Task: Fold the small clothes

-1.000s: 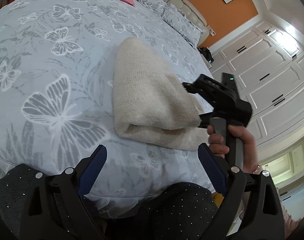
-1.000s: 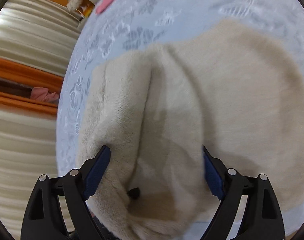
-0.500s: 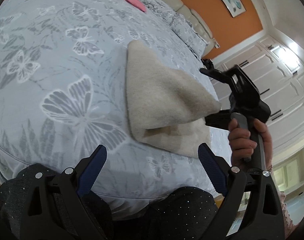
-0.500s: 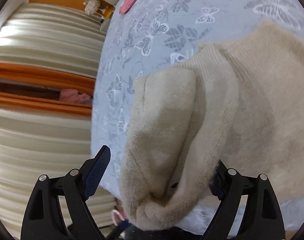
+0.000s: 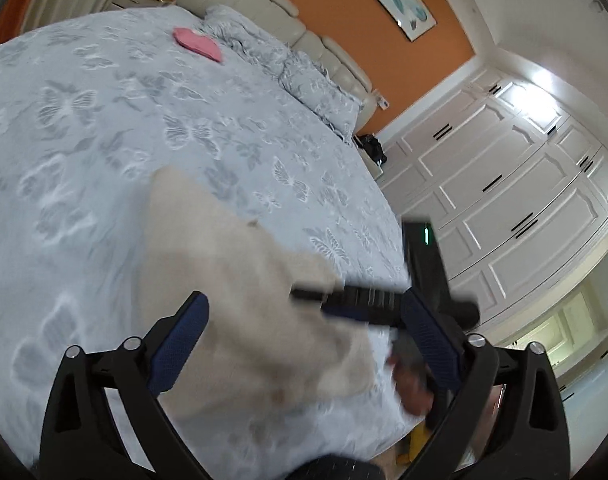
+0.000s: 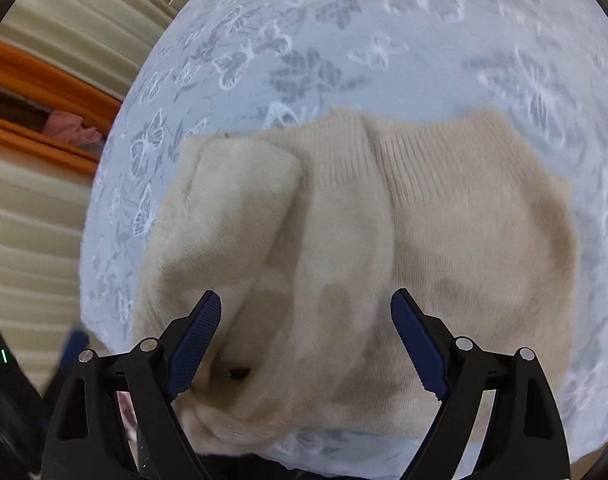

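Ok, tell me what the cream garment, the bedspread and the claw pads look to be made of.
Cream garment: a soft knit, likely wool or a fleecy blend; ribbed band at its far edge, fuzzy nap elsewhere.
Bedspread: thin woven fabric, perhaps cotton, matte pale blue with printed butterflies; the fibre is uncertain.
Claw pads: dark blue with a fine dotted grip texture, probably rubber, on black, apparently plastic, fingers.

Orange wall (image 5: 384, 12) behind a padded headboard (image 5: 263, 4); white panelled wardrobes (image 5: 516, 184); cream curtains (image 6: 35, 216).
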The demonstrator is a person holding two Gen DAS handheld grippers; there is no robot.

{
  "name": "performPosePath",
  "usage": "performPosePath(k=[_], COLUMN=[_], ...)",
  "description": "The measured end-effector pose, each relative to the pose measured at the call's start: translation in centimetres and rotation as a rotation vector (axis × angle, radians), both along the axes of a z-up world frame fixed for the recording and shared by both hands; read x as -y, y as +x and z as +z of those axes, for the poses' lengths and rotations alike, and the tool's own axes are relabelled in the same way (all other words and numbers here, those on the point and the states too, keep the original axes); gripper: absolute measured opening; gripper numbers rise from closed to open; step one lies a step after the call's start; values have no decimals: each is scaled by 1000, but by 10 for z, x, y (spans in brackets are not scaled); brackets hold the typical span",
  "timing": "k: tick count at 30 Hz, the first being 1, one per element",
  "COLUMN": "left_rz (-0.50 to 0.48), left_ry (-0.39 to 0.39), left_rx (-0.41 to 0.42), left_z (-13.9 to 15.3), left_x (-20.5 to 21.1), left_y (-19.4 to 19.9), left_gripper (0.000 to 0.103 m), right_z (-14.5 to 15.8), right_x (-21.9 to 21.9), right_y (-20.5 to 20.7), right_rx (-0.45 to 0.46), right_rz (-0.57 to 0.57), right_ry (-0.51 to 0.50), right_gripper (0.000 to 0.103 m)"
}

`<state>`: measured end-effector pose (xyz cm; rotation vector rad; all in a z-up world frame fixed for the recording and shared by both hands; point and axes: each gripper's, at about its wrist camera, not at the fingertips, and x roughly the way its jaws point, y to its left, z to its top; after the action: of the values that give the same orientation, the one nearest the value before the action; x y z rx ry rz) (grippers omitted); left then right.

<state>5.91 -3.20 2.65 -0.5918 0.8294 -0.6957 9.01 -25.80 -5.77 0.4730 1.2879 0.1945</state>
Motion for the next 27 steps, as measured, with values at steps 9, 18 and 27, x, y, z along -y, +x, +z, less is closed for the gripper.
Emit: performPosePath(k=[9,18,27], left_rz=[-60,29,-140], left_ry=[350,12,161], left_rx=[-279,-214,-352], left_z=[-86,-26,-84], left_x=[82,55,126], left_y=[62,53,27], left_gripper=[25,10,44], right_z=[-39,-22,-51], right_x=[24,44,94], right_y=[-41,-77,-108], right_rx=[54,222,158], right_rz=[-74,-96,-264], right_ry=[157,243,356], right_gripper=[56,8,35])
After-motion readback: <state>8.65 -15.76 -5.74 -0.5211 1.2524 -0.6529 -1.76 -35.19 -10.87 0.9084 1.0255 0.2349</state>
